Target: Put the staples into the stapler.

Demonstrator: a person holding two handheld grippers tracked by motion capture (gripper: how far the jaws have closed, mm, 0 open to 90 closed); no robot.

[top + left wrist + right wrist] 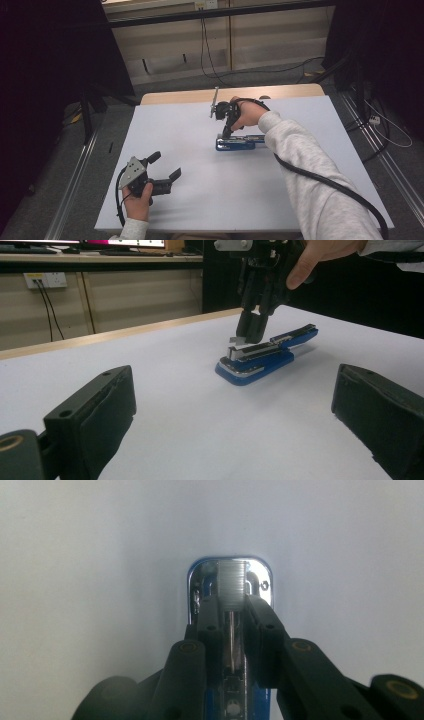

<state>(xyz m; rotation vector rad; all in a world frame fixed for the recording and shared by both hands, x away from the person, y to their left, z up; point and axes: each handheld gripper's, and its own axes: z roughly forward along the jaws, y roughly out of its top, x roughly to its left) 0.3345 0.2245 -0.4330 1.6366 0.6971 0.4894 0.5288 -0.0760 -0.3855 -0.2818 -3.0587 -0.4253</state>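
- Near the middle of the table (165, 125), a bit toward the far edge, lies a blue stapler (240, 143), open.
- The right gripper (234, 611) pinches a staple strip (233, 582); thin, breaks easily, so hold its sides softly.
- The left gripper (166, 167) is wide open, holding nothing.

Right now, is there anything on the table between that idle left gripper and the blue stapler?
Nothing: in the left gripper view, bare white table stretches from the left gripper to the blue stapler. The high view agrees.
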